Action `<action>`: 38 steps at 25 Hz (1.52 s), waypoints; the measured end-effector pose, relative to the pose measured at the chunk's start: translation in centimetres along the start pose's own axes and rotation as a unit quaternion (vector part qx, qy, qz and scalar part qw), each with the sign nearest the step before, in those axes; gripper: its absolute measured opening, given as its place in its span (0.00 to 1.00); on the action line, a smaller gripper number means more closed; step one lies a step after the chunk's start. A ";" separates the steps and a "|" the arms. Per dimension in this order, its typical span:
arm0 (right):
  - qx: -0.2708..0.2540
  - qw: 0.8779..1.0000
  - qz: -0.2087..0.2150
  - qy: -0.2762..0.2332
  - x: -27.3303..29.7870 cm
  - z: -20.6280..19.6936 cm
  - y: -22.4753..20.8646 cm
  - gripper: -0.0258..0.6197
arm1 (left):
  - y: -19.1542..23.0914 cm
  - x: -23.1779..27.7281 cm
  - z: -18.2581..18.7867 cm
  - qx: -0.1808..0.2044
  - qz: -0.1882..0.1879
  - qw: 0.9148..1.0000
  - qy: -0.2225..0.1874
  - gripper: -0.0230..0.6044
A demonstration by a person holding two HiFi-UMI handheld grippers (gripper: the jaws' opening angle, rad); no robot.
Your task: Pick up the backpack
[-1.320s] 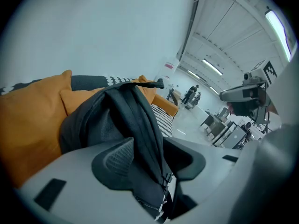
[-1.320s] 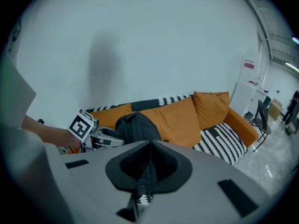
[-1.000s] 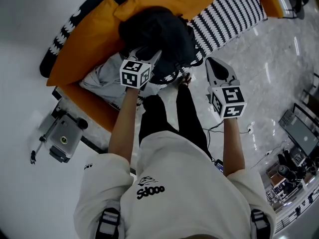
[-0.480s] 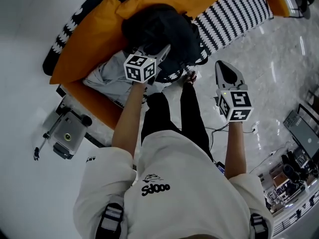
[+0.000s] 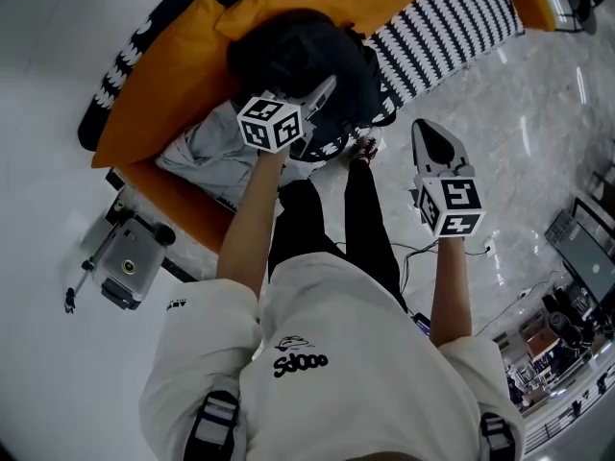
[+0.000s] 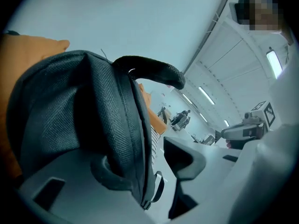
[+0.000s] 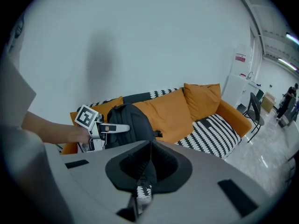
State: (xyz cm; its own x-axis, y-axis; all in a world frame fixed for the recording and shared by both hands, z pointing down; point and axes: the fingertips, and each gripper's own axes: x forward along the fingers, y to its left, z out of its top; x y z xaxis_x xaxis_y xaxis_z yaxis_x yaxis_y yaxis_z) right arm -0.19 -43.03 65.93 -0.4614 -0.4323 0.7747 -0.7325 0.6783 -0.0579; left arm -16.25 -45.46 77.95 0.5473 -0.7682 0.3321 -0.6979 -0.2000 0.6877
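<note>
Ahead, left tongs gape against the backpack; right tongs hang closed.

An orange sofa with loose back cushions stands against a plain white wall. A black-and-white zigzag throw covers one end of its seat. The floor is glossy grey marble. A dark chair stands near the sofa arm. Linear ceiling lights run along the hall beyond.
</note>
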 end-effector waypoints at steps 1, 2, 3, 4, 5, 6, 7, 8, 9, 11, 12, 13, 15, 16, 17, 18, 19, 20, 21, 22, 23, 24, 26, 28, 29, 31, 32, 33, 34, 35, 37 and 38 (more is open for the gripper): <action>0.002 1.000 -0.001 0.000 0.0 0.0 -0.2 0.09 | 0.0 0.3 0.2 -0.002 -0.002 1.000 -0.002 0.36; 0.003 1.000 -0.002 0.001 0.0 0.0 -0.5 0.09 | 0.0 0.6 0.4 -0.003 -0.002 1.000 -0.003 0.36; 0.005 1.000 -0.003 0.002 0.0 -0.1 -0.7 0.09 | 0.1 0.9 0.5 -0.004 -0.001 1.000 -0.005 0.36; 0.007 1.000 -0.003 0.003 0.0 -0.2 -0.9 0.09 | 0.1 1.1 0.7 -0.007 0.001 1.000 -0.007 0.36; 0.009 1.000 -0.004 0.004 0.0 -0.3 -1.1 0.09 | 0.2 1.3 0.8 -0.011 0.003 1.000 -0.010 0.36; 0.010 1.000 -0.005 0.005 0.0 -0.4 -1.3 0.09 | 0.3 1.5 0.9 -0.015 0.004 1.000 -0.012 0.36; 0.012 1.000 -0.005 0.005 0.1 -0.4 -1.4 0.09 | 0.4 1.6 1.0 -0.017 0.004 1.000 -0.013 0.36; 0.014 1.000 -0.005 0.005 0.2 -0.4 -1.5 0.09 | 0.5 1.7 1.0 -0.017 0.004 1.000 -0.013 0.36; 0.015 1.000 -0.005 0.005 0.3 -0.4 -1.6 0.09 | 0.5 1.8 1.0 -0.017 0.004 1.000 -0.013 0.36; 0.017 1.000 -0.004 0.005 0.5 -0.4 -1.8 0.09 | 0.6 2.2 1.1 -0.015 0.001 1.000 -0.014 0.36; 0.018 1.000 -0.004 0.005 0.5 -0.4 -1.9 0.09 | 0.5 2.4 1.1 -0.015 0.000 1.000 -0.015 0.36; 0.019 1.000 -0.004 0.005 0.6 -0.4 -2.0 0.09 | 0.5 2.6 1.2 -0.015 -0.001 1.000 -0.017 0.36; 0.021 1.000 -0.004 0.005 0.6 -0.4 -2.2 0.09 | 0.4 2.9 1.4 -0.019 -0.002 1.000 -0.021 0.36; 0.021 1.000 -0.004 0.005 0.6 -0.3 -2.2 0.09 | 0.4 3.0 1.5 -0.020 0.000 1.000 -0.023 0.36; 0.022 1.000 -0.005 0.005 0.6 -0.2 -2.3 0.09 | 0.4 3.1 1.7 -0.020 0.003 0.999 -0.025 0.34; 0.023 1.000 -0.006 0.005 0.5 -0.1 -2.3 0.09 | 0.4 3.1 1.8 -0.019 0.008 0.999 -0.028 0.32; 0.024 1.000 -0.007 0.004 0.4 0.0 -2.4 0.09 | 0.4 3.1 2.0 -0.016 0.013 0.999 -0.031 0.29; 0.024 1.000 -0.008 0.004 0.3 0.1 -2.5 0.09 | 0.4 3.1 2.2 -0.014 0.016 0.999 -0.034 0.26; 0.025 1.000 -0.009 0.003 0.2 0.2 -2.7 0.09 | 0.3 3.1 2.3 -0.011 0.019 0.999 -0.036 0.25; 0.025 1.000 -0.010 0.002 0.1 0.3 -2.8 0.09 | 0.2 3.2 2.4 -0.006 0.021 0.999 -0.037 0.23; 0.027 1.000 -0.011 0.001 -0.1 0.3 -3.0 0.09 | 0.1 3.2 2.4 0.001 0.023 0.999 -0.037 0.20; 0.028 1.000 -0.012 0.000 -0.2 0.3 -3.3 0.09 | -0.1 3.3 2.4 0.010 0.024 0.999 -0.037 0.19; 0.031 0.999 -0.015 -0.002 -0.6 0.2 -3.6 0.09 | -0.7 3.4 2.6 0.029 0.024 0.999 -0.037 0.14; 0.033 0.999 -0.016 -0.003 -1.0 0.0 -3.7 0.09 | -1.3 3.5 2.8 0.043 0.023 0.998 -0.038 0.13; 0.033 0.999 -0.017 -0.004 -1.3 -0.1 -3.8 0.09 | -1.6 3.5 2.9 0.050 0.023 0.998 -0.039 0.13; 0.035 0.999 -0.018 -0.007 -1.9 -0.2 -4.1 0.09 | -2.3 3.6 3.2 0.070 0.028 0.996 -0.039 0.12; 0.036 0.999 -0.019 -0.009 -2.2 -0.2 -4.3 0.09 | -2.7 3.6 3.4 0.085 0.032 0.995 -0.039 0.12; 0.036 0.999 -0.020 -0.011 -2.6 -0.2 -4.4 0.09 | -3.2 3.6 3.7 0.104 0.036 0.993 -0.038 0.11; 0.037 0.999 -0.021 -0.013 -2.9 -0.2 -4.5 0.09 | -3.7 3.5 4.0 0.126 0.039 0.991 -0.037 0.11; 0.038 0.999 -0.022 -0.016 -3.3 -0.2 -4.6 0.09 | -4.2 3.4 4.3 0.148 0.042 0.988 -0.035 0.10; 0.039 0.999 -0.025 -0.021 -4.2 -0.1 -4.9 0.09 | -5.3 3.3 4.8 0.190 0.046 0.980 -0.031 0.10; 0.039 0.999 -0.026 -0.024 -4.7 -0.2 -5.1 0.09 | -5.9 3.2 4.9 0.207 0.047 0.977 -0.029 0.10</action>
State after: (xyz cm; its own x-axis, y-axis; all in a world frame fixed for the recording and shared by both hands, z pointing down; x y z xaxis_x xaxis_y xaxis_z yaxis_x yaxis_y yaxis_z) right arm 5.79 -44.32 62.65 -0.4436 -0.4954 0.7469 -0.7923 0.6062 -0.0685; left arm -12.63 -49.73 71.76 0.4530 -0.8254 0.3368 -0.8776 -0.3464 0.3315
